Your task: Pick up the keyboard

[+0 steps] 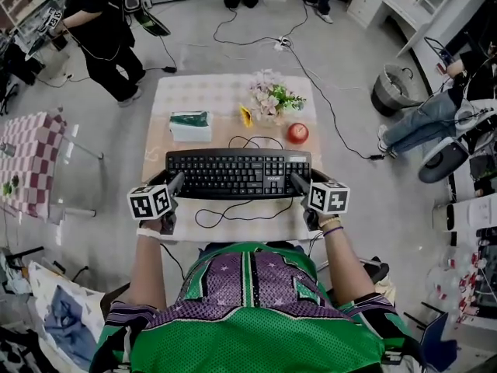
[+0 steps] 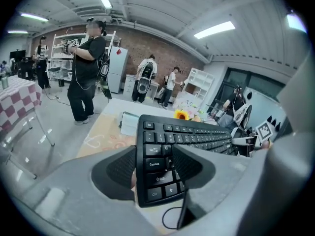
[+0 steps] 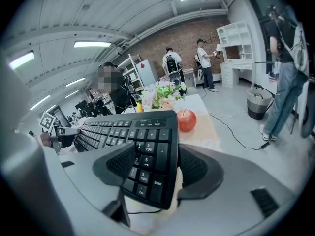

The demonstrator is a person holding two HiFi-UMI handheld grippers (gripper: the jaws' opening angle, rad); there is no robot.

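Left forearm (image 1: 147, 266) and right forearm (image 1: 345, 263) reach forward, roughly parallel, elbows bent near the torso. Left tool (image 1: 177, 182) has its jaws pressed on the left end of the keyboard (image 1: 237, 173). Right tool (image 1: 297, 182) is clamped likewise on the right end, level with the left.

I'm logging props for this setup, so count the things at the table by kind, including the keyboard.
keyboard: 1
apple: 1
green-topped box: 1
flower bunch: 1
sunflower: 1
Total: 5
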